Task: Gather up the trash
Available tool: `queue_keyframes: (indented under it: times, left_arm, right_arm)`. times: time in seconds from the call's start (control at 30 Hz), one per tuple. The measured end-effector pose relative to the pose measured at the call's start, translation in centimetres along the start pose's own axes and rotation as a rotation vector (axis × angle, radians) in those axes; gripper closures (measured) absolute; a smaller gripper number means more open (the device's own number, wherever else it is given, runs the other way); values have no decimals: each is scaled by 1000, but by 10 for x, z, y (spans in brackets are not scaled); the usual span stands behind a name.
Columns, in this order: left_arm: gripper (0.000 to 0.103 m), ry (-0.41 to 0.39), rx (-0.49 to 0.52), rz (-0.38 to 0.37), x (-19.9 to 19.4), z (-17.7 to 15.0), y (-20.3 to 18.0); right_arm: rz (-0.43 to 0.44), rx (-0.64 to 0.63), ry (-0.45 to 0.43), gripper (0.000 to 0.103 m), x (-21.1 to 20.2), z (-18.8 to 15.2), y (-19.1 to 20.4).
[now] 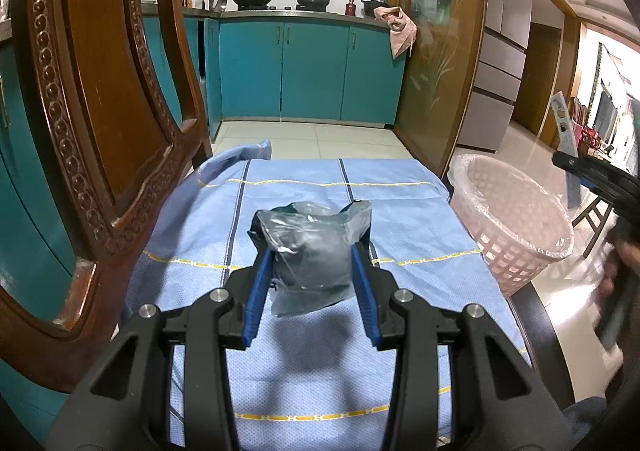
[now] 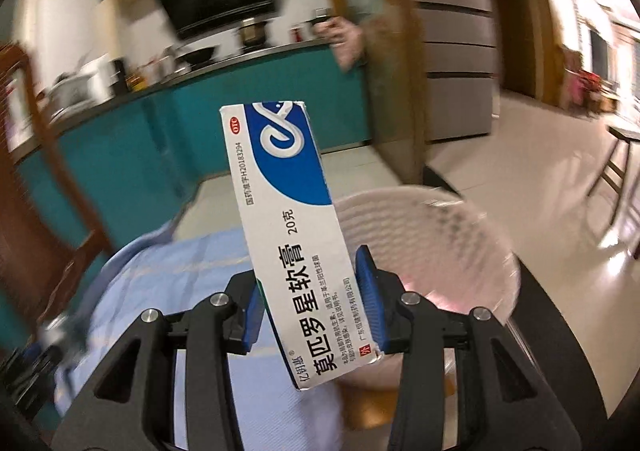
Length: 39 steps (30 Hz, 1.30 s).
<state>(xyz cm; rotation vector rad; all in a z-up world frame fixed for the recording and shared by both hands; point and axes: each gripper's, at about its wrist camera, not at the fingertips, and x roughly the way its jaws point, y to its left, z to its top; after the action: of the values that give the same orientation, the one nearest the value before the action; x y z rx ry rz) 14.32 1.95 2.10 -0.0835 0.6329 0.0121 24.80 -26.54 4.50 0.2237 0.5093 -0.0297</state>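
My left gripper is shut on a crumpled grey plastic bag and holds it above the blue tablecloth. My right gripper is shut on a white and blue medicine box, held upright above the near left rim of the pink lined basket. The basket also shows in the left wrist view, to the right of the table. The right gripper appears blurred at the right edge of that view.
A carved wooden chair back stands close on the left. Teal kitchen cabinets and a wooden glass door frame lie ahead. A grey fridge stands at the right. The right wrist view is motion-blurred.
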Motion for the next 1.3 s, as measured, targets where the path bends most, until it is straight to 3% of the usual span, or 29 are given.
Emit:
queue_keyframes:
  times: [0.03, 0.07, 0.17, 0.37, 0.5, 0.63, 0.67, 0.73, 0.77, 0.83, 0.93, 1.0, 1.2, 1.3]
  left_arm:
    - [62, 2, 1, -3, 1, 0, -1]
    - [62, 5, 5, -10, 2, -1, -2]
    - [62, 15, 23, -23, 5, -3, -9]
    - [62, 33, 61, -98, 9, -1, -40]
    - [62, 24, 157, -204, 16, 23, -99]
    - [61, -11, 226, -328, 35, 67, -180]
    - [58, -1, 233, -366, 45, 79, -201]
    - [29, 45, 243, -434, 69, 92, -232]
    - [11, 47, 241, -424, 77, 94, -239]
    - [10, 60, 215, -354, 95, 91, -242]
    - [10, 104, 140, -355, 97, 79, -213]
    - [9, 95, 138, -297, 88, 70, -186]
    - [3, 8, 97, -115, 33, 47, -80]
    - [3, -14, 87, -10, 12, 36, -45]
  right_arm:
    - [-5, 19, 7, 37, 11, 1, -9]
    - [-23, 33, 16, 13, 24, -2, -19]
    - [-28, 69, 50, 11, 27, -5, -33]
    - [-51, 232, -109, 6, -39, -8, -61]
    - [-82, 279, -163, 6, -50, -9, -70]
    - [-100, 340, -178, 6, -53, -8, -83]
    - [-105, 347, -185, 6, -54, -8, -85]
    - [-111, 359, -188, 6, -53, -7, -90]
    - [-116, 362, -190, 6, -55, -8, -90]
    - [-125, 367, -184, 6, -56, -8, -94]
    - [-115, 341, -152, 6, -52, -8, -90]
    - [-89, 294, -118, 6, -47, -8, -79]
    - [29, 122, -2, 6, -37, -19, -7]
    - [56, 10, 40, 6, -39, -33, 36]
